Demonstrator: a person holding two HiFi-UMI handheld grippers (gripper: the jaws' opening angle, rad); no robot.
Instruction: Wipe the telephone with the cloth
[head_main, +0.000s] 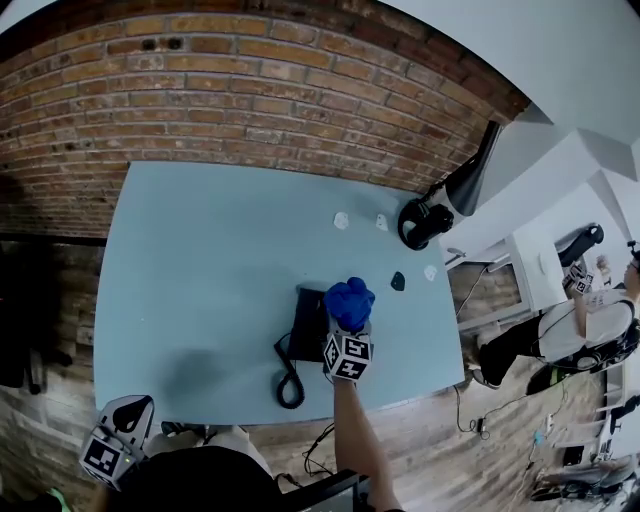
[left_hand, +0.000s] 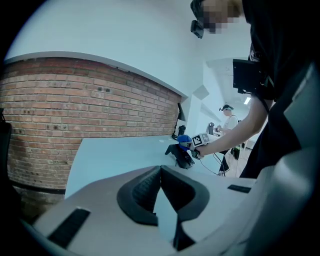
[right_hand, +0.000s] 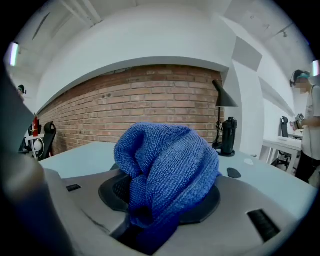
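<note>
Right gripper (right_hand: 160, 200) pinching cloth (right_hand: 167, 170) atop telephone (head_main: 310, 325) (long axis toward wall (head_main: 250, 90)), left gripper (left_hand: 160, 192) fingers (left_hand: 139, 192) pressed together

Left tool (left_hand: 160, 172): jaw tips together, nothing between. Far across worktop (left_hand: 115, 155), right tool (left_hand: 190, 144) holds blue cloth (left_hand: 184, 140) on black telephone (left_hand: 181, 155).

Your cloth (right_hand: 165, 170) is bright blue; your telephone (head_main: 310, 322) is black (its coiled cord (head_main: 289, 385) too). The table (head_main: 200, 270) is pale blue, the wall (head_main: 230, 80) is red-brown brick with lighter mortar lines, and each cube (head_main: 347, 357) carries black-and-white square markers.
</note>
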